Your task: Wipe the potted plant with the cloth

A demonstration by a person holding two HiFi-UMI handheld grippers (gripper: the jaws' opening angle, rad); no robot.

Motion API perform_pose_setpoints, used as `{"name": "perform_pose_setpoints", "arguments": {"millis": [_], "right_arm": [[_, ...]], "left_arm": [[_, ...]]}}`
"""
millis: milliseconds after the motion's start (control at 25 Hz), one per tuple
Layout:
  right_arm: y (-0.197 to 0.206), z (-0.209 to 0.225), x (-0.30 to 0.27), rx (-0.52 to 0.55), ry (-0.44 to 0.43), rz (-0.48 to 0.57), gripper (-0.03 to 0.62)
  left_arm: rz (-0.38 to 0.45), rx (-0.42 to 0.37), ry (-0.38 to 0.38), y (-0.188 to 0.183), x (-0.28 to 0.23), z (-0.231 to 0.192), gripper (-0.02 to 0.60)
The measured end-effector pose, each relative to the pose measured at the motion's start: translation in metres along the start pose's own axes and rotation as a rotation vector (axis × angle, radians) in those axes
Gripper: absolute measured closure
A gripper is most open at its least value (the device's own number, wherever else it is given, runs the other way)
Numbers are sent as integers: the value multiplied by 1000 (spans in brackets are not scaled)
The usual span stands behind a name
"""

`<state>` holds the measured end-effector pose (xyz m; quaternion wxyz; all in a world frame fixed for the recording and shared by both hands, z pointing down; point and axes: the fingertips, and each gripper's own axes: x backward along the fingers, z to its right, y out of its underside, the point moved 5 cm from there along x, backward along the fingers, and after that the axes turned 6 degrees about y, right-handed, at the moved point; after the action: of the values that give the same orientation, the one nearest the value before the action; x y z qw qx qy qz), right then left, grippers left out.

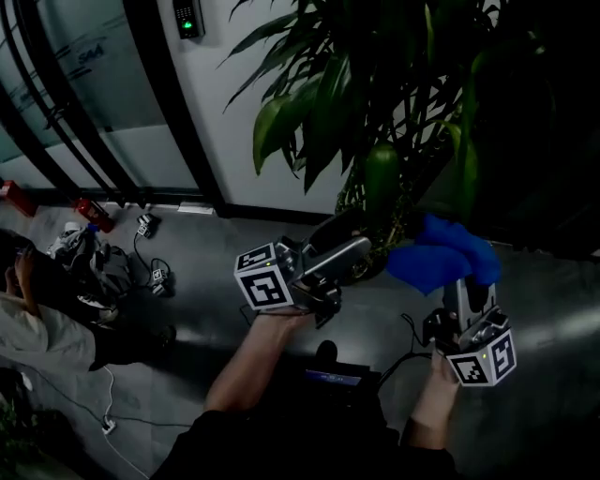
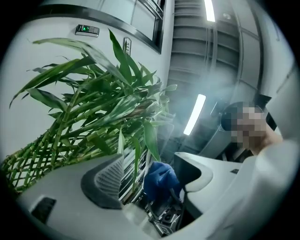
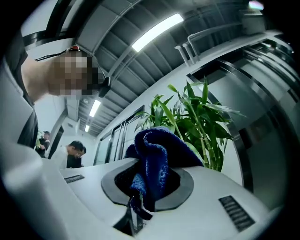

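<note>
**Blue cloth gripped at the plant, left jaws open among the leaves**

The right gripper (image 3: 147, 180) had its jaws closed on one blue cloth (image 3: 157, 154), which bunched up above the pads. The left gripper (image 2: 150, 176) had its jaws apart, gripping nothing; a narrow leaf (image 2: 137, 161) hung between them, and I could not tell whether it touched a pad. In the head view the cloth sat just right of the left gripper's tips, against the lower leaves of the single potted plant (image 1: 375, 112). The plant's stems were woven into a lattice (image 2: 28, 164). Its pot could not be made out.

Each gripper carried one marker cube, two in all: one on the left (image 1: 264, 278) and one on the right (image 1: 487, 356). A left hand (image 1: 281, 323) and a right hand (image 1: 441, 370) held the grippers from the near side.

Below lay a dark, glossy floor (image 1: 525, 309). Behind the plant stood a white wall (image 1: 234, 103) with one keypad showing a green light (image 1: 189, 19), and a dark-framed glass partition (image 1: 84, 84) to the left. Cables and small devices (image 1: 155, 277) were scattered on the floor at far left, beside a person (image 1: 37, 328) low at the left edge. The right gripper view showed a ribbed ceiling with three strip lights (image 3: 157, 30), and two people (image 3: 75, 152) far off.
</note>
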<state>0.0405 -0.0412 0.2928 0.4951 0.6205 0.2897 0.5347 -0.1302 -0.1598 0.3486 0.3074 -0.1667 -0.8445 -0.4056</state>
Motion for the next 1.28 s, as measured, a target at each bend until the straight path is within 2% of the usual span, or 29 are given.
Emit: {"name": "perform_pose_setpoints", "arguments": {"millis": [80,240,400,520,640,800,840,880,960,1080,1280], "right_arm": [[1,7,0,9,-1,8,519],[5,23,-10,-5,-29,22,518],[7,42,-24,-1,-76,26,517],[12,59,-35,-14,-114,29,519],[18,69,-44,-44,-150,36,519],[20,62,-55,-60,-179,61,517],[20,57,-61,-54,-186,64,517],[20,51,-69,-46,-195,65,519],[22,39,-86,-25,-214,64,519],[22,28,-115,48,-212,59,517],[20,25,-189,223,-149,-18,517]], "left_arm": [[-10,1,-25,4,-8,-13,255],[-16,-7,-104,5,-17,-37,258],[7,-70,-229,-5,-15,-62,242],[23,-125,-259,-13,-19,-68,230],[-14,-188,-227,-11,-33,-61,210],[-47,-161,-154,-10,-45,-54,213],[-52,-139,-141,-13,-45,-58,260],[-51,-111,-122,-15,-42,-62,337],[-44,-60,-78,-19,-36,-70,414],[-58,-20,-40,-15,-29,-78,481],[-92,15,24,-16,-26,-79,537]]}}
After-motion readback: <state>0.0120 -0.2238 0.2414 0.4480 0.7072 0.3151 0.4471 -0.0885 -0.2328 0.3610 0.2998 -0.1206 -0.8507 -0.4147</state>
